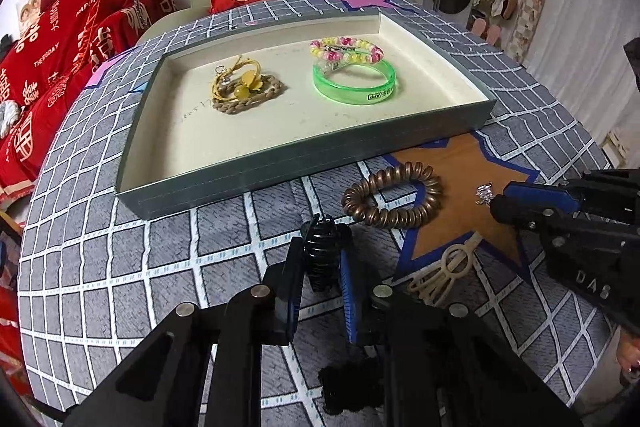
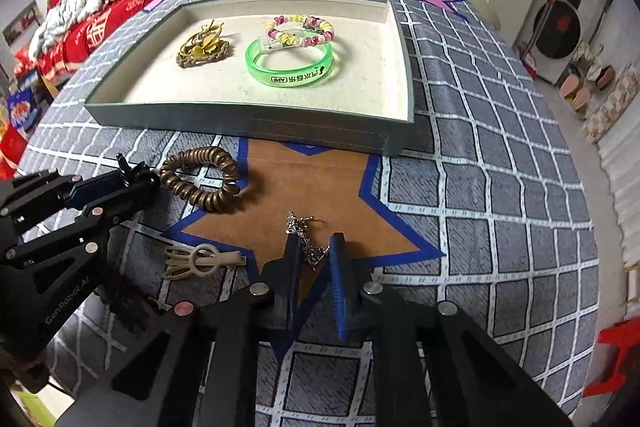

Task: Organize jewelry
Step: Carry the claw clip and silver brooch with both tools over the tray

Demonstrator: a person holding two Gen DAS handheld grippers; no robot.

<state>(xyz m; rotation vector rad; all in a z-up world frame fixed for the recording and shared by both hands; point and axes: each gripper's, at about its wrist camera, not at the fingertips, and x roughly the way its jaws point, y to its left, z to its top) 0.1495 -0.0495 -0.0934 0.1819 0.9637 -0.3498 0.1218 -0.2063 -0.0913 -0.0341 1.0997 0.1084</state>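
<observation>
My left gripper [image 1: 320, 255] is shut on a black claw hair clip [image 1: 322, 251], just above the checked cloth in front of the tray; it also shows in the right wrist view [image 2: 134, 179]. My right gripper [image 2: 314, 247] has its jaws narrowly apart around a silver chain [image 2: 306, 239] lying on the brown star; whether it grips is unclear. The chain's end shows in the left wrist view [image 1: 485, 191]. A grey tray [image 1: 280, 163] holds a green bangle [image 1: 354, 85], a pink-yellow bead bracelet [image 1: 346, 50] and a yellow-brown hair tie bundle [image 1: 244, 89].
A brown coil hair tie [image 1: 394, 195] lies in front of the tray. A cream hair clip [image 1: 448, 273] lies near the table's front between the grippers. Red cushions and a sofa stand behind the table. The table edge curves at the right.
</observation>
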